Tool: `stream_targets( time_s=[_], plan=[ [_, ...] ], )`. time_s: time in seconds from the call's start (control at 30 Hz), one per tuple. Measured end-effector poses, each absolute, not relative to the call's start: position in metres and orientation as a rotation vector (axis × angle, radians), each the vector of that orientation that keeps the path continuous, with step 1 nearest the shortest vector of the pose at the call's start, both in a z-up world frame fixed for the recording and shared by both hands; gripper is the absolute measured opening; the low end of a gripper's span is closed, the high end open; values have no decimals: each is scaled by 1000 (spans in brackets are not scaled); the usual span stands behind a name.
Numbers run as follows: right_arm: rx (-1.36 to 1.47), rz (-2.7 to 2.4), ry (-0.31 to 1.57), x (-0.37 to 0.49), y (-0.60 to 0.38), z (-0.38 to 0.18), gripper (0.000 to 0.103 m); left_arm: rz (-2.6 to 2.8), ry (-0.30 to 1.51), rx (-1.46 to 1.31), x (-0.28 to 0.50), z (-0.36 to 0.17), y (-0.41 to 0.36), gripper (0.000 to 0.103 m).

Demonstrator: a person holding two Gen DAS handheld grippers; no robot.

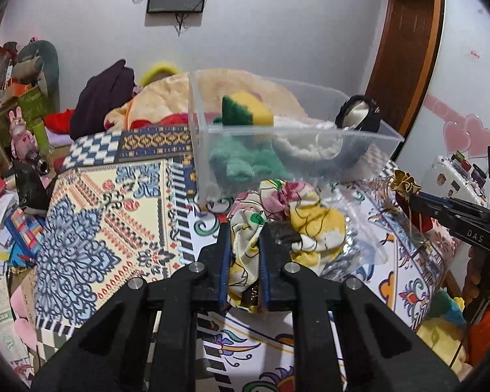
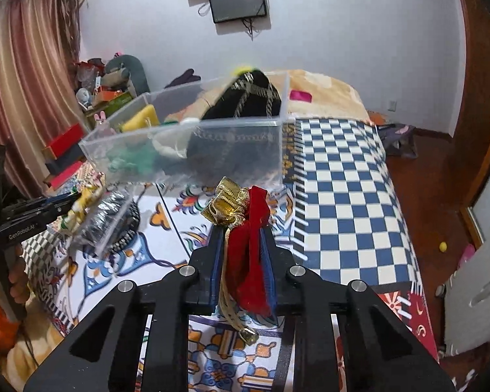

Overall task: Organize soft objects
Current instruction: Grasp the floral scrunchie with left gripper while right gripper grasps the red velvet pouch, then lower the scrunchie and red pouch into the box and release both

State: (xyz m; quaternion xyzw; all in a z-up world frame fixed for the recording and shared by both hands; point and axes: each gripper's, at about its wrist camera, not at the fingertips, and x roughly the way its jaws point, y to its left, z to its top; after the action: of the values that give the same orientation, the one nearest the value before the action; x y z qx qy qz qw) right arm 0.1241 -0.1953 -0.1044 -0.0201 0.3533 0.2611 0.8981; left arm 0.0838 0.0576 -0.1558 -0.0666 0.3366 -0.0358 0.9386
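Note:
My left gripper [image 1: 244,228] is shut on a floral cloth [image 1: 294,219], yellow, pink and white, held just in front of the clear plastic box [image 1: 297,130]. The box holds a yellow-green sponge [image 1: 248,109], a green cloth [image 1: 241,160], a white fluffy piece [image 1: 307,140] and a black item [image 1: 359,114]. My right gripper [image 2: 241,228] is shut on a red velvet pouch [image 2: 251,261] with a gold ruffled top [image 2: 227,204], held near the box [image 2: 186,150]. The right gripper with the pouch shows at the right of the left wrist view [image 1: 454,212].
The box stands on a bed with a patterned cover [image 1: 114,202] and blue-white checks [image 2: 343,196]. A clear plastic bag with a dark item [image 2: 114,219] lies by the floral cloth. Clutter and boxes crowd the left side [image 1: 13,196]. A blanket heap [image 1: 166,98] lies behind.

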Motion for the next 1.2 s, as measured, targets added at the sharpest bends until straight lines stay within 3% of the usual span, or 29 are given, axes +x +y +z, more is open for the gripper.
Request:
stream_targets(
  time_s=[0.67,0.93,1.2],
  plan=[
    [-57,616,494,143,-149,-31,19,-11,480,-105,115,-71,58,14],
    [-3,643,438,165,-138,-12,20,-1,481,-95,148,-69,53,14],
    [-44,617,514,185,-120,-31,20,-10,540,-51,181,-84,36,14]
  ],
)
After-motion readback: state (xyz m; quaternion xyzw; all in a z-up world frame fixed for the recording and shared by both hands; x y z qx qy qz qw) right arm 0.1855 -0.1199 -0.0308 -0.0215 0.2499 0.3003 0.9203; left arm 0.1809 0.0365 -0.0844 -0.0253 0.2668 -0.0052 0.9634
